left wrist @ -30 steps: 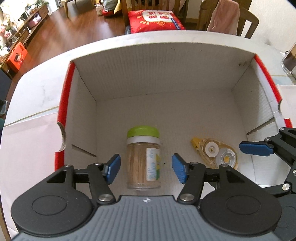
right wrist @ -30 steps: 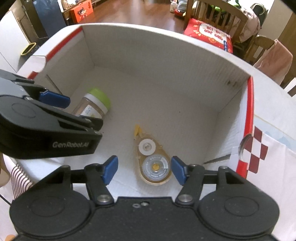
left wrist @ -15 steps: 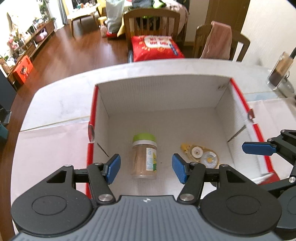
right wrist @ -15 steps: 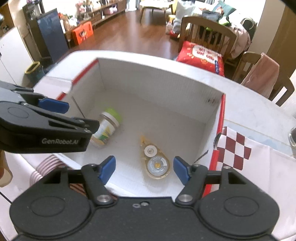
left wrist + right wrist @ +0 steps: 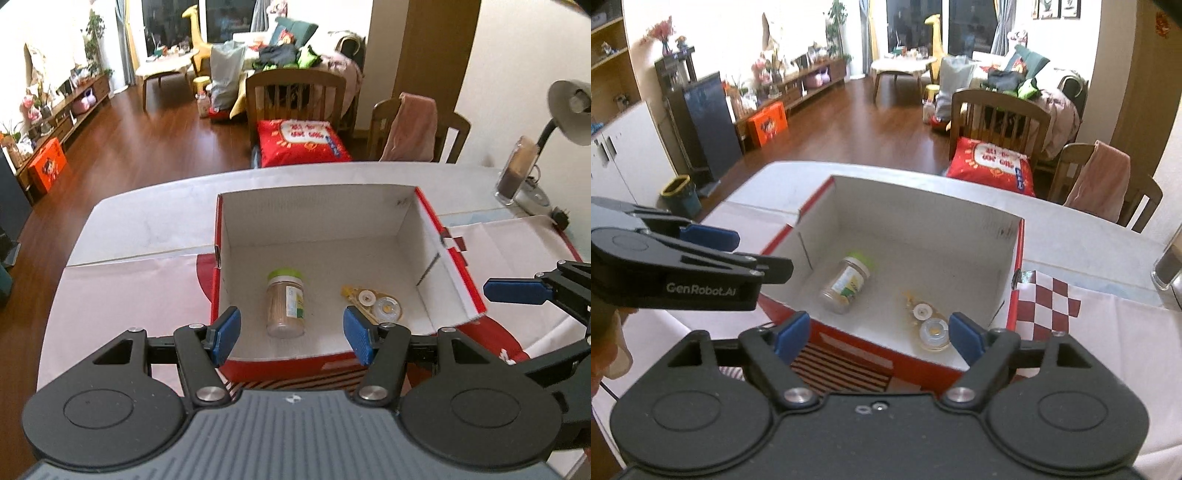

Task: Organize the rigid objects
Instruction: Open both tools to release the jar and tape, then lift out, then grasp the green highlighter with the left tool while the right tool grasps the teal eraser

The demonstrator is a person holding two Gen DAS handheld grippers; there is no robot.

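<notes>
A red cardboard box (image 5: 454, 254) with a white inside stands open on the table; it also shows in the right wrist view (image 5: 1019, 254). On its floor lie a toothpick jar with a green lid (image 5: 286, 302) (image 5: 846, 284) and a yellow correction tape dispenser (image 5: 376, 302) (image 5: 929, 325). My left gripper (image 5: 291, 334) is open and empty, above the box's near edge. My right gripper (image 5: 879, 338) is open and empty, above the near edge on the right. Each gripper shows at the edge of the other's view.
The box's flaps lie flat on the white table (image 5: 147, 218). A glass with dark drink (image 5: 515, 177) and a desk lamp (image 5: 569, 107) stand at the far right. Wooden chairs with a red cushion (image 5: 301, 142) stand behind the table.
Both grippers have pulled up and back out of the box, staying open. The jar and the tape dispenser stay lying on the box floor.
</notes>
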